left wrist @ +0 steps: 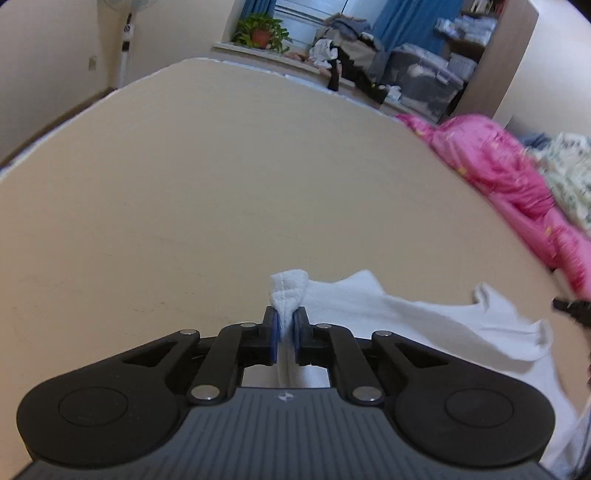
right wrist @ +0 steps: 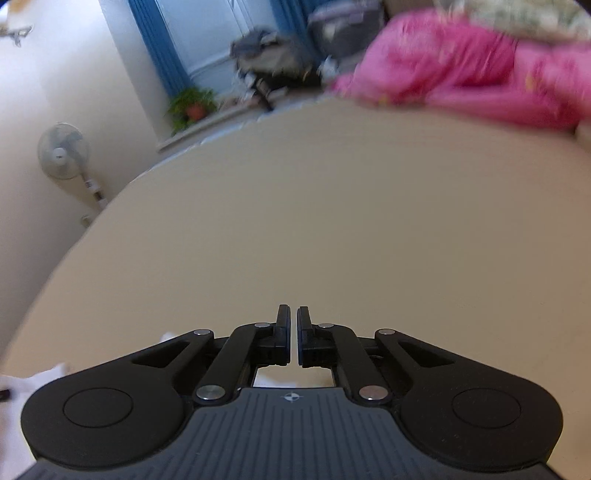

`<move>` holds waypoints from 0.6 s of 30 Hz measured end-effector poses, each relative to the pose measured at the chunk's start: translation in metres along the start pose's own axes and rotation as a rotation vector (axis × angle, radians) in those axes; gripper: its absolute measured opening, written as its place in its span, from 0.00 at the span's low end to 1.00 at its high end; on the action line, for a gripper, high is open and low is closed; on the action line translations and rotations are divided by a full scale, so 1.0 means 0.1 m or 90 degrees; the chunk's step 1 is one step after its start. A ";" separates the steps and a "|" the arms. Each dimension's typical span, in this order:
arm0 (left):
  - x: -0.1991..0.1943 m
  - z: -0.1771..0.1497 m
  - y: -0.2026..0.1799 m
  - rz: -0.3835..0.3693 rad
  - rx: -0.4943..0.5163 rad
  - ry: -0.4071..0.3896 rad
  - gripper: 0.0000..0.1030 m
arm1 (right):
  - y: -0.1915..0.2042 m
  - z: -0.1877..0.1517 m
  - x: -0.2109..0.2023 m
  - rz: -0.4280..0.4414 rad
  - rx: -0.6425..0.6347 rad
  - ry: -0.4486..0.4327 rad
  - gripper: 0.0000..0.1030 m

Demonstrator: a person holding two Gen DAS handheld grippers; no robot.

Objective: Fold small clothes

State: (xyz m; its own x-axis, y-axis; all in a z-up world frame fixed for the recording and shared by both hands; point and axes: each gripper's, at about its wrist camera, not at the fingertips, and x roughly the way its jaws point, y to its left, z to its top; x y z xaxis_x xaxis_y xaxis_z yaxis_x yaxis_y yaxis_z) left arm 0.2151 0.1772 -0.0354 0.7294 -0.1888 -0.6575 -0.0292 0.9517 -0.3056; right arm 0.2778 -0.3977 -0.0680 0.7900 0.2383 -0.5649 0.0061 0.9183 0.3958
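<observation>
The left gripper (left wrist: 284,325) pinches a hemmed corner of the white garment (left wrist: 388,314), which spreads toward the lower right over the beige bed surface (left wrist: 221,184). The right gripper (right wrist: 293,328) is closed on nothing. A pink quilt (left wrist: 498,162) lies beyond at upper right.

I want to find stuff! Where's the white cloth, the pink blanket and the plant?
white cloth (left wrist: 369,299): left wrist view, flat middle.
pink blanket (left wrist: 491,158): left wrist view, bunched top.
plant (left wrist: 261,35): left wrist view, red pot.
</observation>
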 end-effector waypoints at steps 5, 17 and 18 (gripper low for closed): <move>0.03 0.03 0.08 -0.011 -0.015 0.030 0.22 | -0.03 -0.08 -0.11 0.083 -0.091 0.074 0.44; -0.04 0.02 -0.11 0.027 0.049 -0.041 0.04 | 0.26 -0.24 0.04 0.088 -0.166 0.076 0.03; -0.09 0.03 -0.12 0.028 0.049 -0.064 0.04 | 0.25 -0.15 -0.04 0.088 -0.136 0.026 0.02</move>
State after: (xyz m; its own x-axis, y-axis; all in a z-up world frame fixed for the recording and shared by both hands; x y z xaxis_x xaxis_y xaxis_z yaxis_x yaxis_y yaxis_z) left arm 0.2112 0.1684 -0.0234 0.7931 -0.1243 -0.5962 -0.0138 0.9750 -0.2217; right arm 0.2657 -0.3704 -0.0671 0.7488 0.3750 -0.5465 -0.2334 0.9209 0.3121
